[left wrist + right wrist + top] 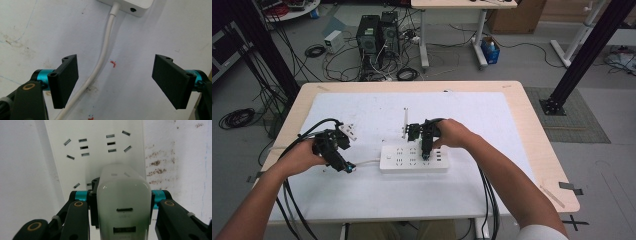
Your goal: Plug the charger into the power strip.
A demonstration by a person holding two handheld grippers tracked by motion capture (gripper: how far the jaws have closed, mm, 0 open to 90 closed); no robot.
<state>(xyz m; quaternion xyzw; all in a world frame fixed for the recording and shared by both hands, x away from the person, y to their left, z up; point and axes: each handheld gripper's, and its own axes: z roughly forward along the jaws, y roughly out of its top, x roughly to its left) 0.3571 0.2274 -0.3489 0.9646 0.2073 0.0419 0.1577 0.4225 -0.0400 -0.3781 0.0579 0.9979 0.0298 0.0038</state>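
A white power strip (412,159) lies in the middle of the white mat, its sockets (83,147) facing up. My right gripper (426,154) points down over the strip's right half. It (122,192) is shut on a white charger block (122,197), whose USB ports face the camera. The block's far end meets the strip, and its prongs are hidden. My left gripper (346,167) hovers left of the strip. Its jaws (116,63) stand open, straddling the strip's white cable (105,50) without touching it.
A white plug (348,131) lies on the mat behind the left gripper, and a thin white stick (405,121) lies behind the strip. The wooden table edge (542,150) frames the mat. Computers (377,35) and cables are on the floor beyond.
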